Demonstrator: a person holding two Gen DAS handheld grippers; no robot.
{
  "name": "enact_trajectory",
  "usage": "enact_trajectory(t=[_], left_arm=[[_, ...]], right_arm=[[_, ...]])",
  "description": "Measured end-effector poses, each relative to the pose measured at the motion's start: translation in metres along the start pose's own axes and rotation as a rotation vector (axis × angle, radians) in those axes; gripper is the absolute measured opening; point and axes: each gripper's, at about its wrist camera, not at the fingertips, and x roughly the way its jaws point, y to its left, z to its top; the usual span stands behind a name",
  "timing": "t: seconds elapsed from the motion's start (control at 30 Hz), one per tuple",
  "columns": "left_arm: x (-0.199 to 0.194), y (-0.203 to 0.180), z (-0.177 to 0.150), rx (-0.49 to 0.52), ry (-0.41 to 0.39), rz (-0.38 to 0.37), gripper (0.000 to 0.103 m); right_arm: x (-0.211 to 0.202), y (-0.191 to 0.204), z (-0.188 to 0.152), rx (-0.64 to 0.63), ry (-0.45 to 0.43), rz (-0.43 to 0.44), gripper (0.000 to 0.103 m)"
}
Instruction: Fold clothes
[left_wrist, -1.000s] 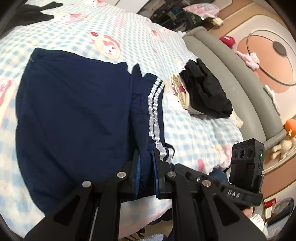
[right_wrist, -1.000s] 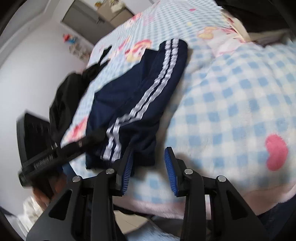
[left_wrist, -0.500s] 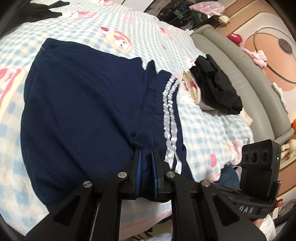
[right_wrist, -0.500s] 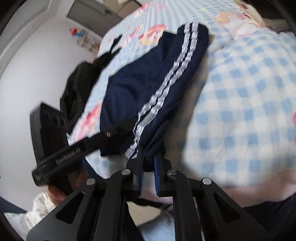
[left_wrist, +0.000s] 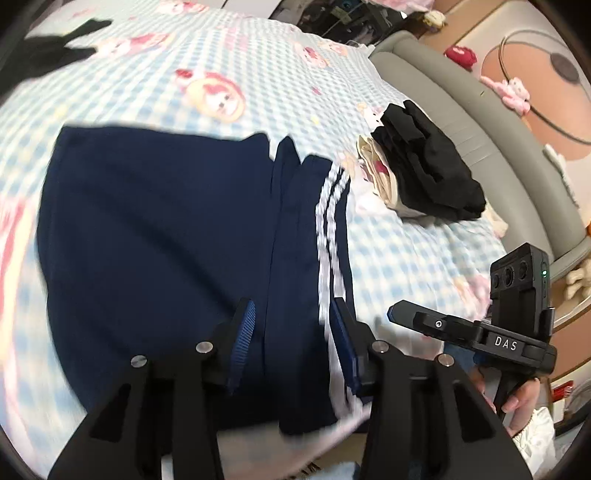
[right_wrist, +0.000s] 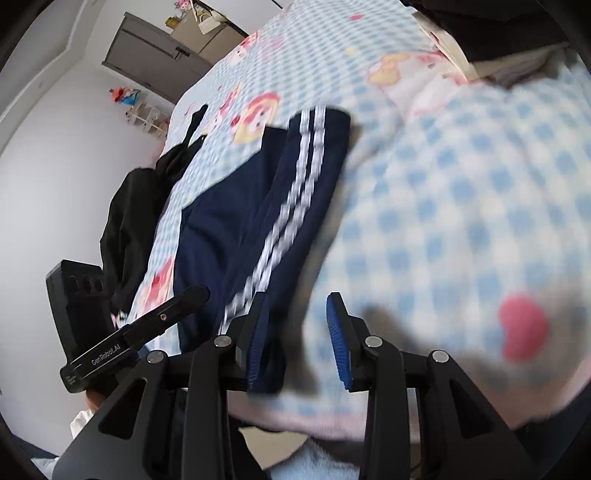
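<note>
**Both grippers let go of the navy shorts on the bed**

Half a second ago each gripper was pinched shut on the near hem of the shorts (left_wrist: 159, 236); now the blue pads of both stand apart with no cloth between them. The left gripper (left_wrist: 291, 343) hovers over the hem with its fingers straddling the striped side panel, and the right gripper (right_wrist: 295, 339) hangs at the hem corner beside the white stripes (right_wrist: 291, 192). The shorts lie flat on the checked bed (left_wrist: 406, 258), smoothed out, one leg laid over the other so that the stripes run along the right edge. Motion blur in both views suggests the grippers are moving. In judgement, the release marks the end of a lay-down or straightening step; whether a further fold follows cannot be settled from this moment.

Pose: both grippers are held low at the near bed edge, pointing across the bed. A stack of folded clothes (left_wrist: 424, 177) sits well apart, toward the headboard.
</note>
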Motion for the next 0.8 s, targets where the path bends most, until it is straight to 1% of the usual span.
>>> enact_trajectory(t=[0.03,0.1,0.2,0.37,0.47,0.53,0.57,0.6,0.67,0.8], left_arm=[[0.004,-0.005,0.009,0.016,0.008,0.017,0.044],[0.011,-0.015,0.027,0.049,0.006,0.027,0.044],[0.025,-0.029,0.054,0.093,0.003,0.022,0.044],[0.058,-0.031,0.067,0.139,0.046,0.048,0.044],[0.078,-0.032,0.075,0.168,0.072,0.063,0.044],[0.091,-0.033,0.08,0.186,0.089,0.073,0.038],[0.098,-0.034,0.082,0.196,0.098,0.078,0.018],[0.105,-0.034,0.085,0.205,0.106,0.083,0.007],[0.111,-0.036,0.089,0.221,0.108,0.088,0.007],[0.073,-0.042,0.09,0.233,-0.001,0.057,0.007]], right_arm=[[0.004,0.001,0.008,-0.012,0.003,-0.033,0.034],[0.01,0.001,0.023,-0.039,0.006,-0.08,0.034],[0.019,-0.002,0.041,-0.046,-0.003,-0.106,0.034],[0.042,-0.023,0.072,0.016,-0.012,-0.138,0.034],[0.047,-0.031,0.079,0.032,-0.014,-0.147,0.034],[0.049,-0.036,0.079,0.036,-0.01,-0.145,0.034],[0.051,-0.037,0.079,0.034,-0.006,-0.149,0.034],[0.053,-0.038,0.078,0.03,0.001,-0.155,0.034],[0.053,-0.038,0.077,0.032,-0.002,-0.16,0.034],[0.048,-0.024,0.08,0.013,-0.025,-0.132,0.034]])
